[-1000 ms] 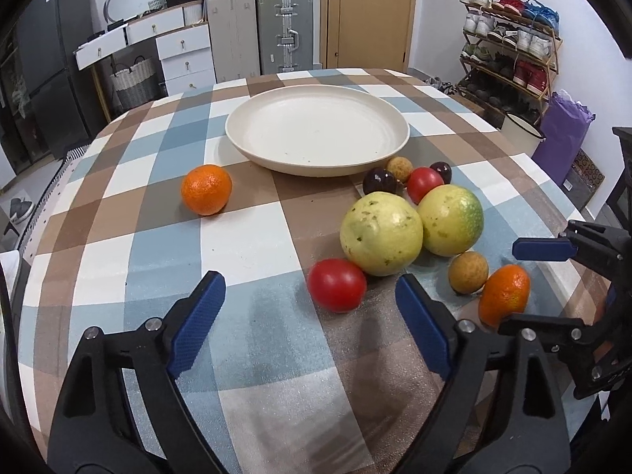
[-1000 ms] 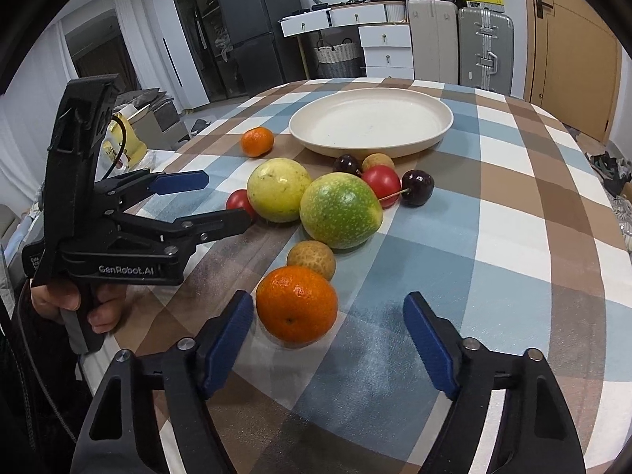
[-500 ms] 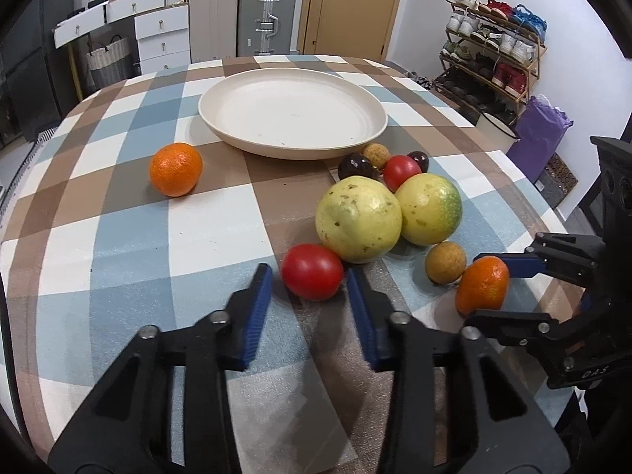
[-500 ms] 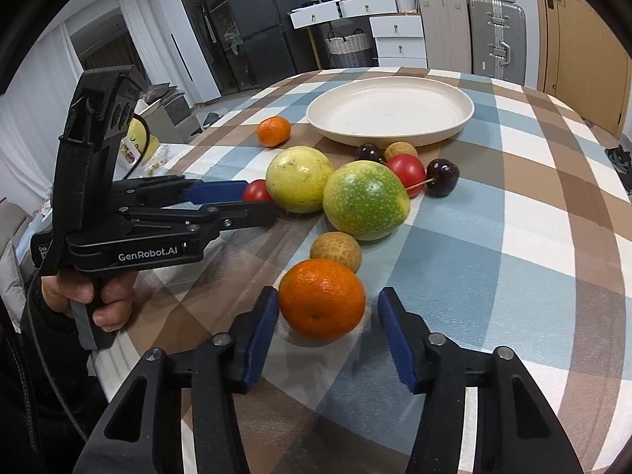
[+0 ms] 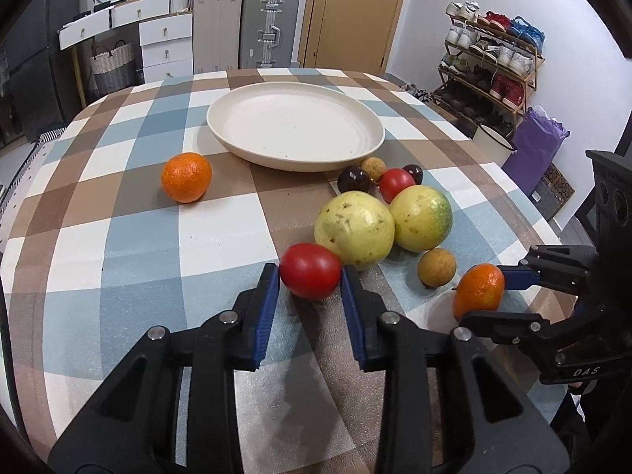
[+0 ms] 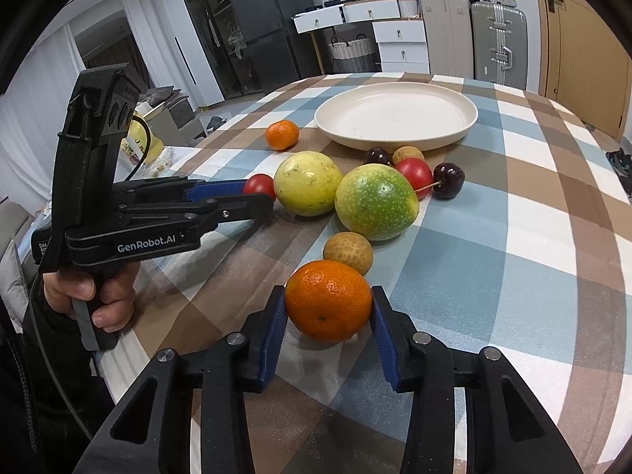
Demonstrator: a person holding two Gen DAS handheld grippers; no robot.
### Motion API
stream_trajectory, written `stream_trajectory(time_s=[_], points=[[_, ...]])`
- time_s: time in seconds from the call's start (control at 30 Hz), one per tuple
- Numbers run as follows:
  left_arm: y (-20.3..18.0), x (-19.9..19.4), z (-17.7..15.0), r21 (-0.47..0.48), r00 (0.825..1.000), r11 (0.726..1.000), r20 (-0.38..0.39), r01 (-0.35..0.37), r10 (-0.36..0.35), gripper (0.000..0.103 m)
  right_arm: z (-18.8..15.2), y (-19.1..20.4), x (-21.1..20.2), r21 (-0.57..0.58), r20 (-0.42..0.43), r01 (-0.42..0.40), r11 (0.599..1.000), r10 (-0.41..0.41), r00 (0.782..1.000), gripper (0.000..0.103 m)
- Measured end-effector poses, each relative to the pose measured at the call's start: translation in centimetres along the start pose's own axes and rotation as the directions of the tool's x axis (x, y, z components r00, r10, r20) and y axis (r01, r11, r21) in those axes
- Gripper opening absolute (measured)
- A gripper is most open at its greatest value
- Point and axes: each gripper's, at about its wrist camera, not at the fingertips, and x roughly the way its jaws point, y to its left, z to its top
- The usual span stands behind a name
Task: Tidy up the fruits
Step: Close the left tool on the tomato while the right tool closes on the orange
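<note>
Fruit lies bunched on the checked tablecloth just in front of a cream plate that holds nothing. The left gripper has its blue pads pressed against both sides of a red tomato, which touches the pale yellow fruit behind it. The right gripper pinches an orange tangerine between its pads near the table's near edge, with a small brown fruit just beyond it. A green-yellow fruit sits against the pale one; behind them a second tomato, two dark cherries and another brown fruit crowd close to the plate's rim. A second tangerine sits alone, well apart to the left of the cluster. Bare cloth runs wide to the left of the plate and to the right of the cherries, and the plate's near rim is reachable between the lone tangerine and the cluster.
</note>
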Motion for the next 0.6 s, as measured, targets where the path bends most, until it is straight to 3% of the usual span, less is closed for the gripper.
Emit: stream_trajectory(time_s=[0.6], points=[[0.1, -4.0, 2.1, -0.009, 0.993, 1.0, 0.116, -0.021, 0.022, 0.029, 3.0, -1.4, -4.0, 0.038, 0.141, 0.032, 0.999, -0.037, 0.989, 0.042]])
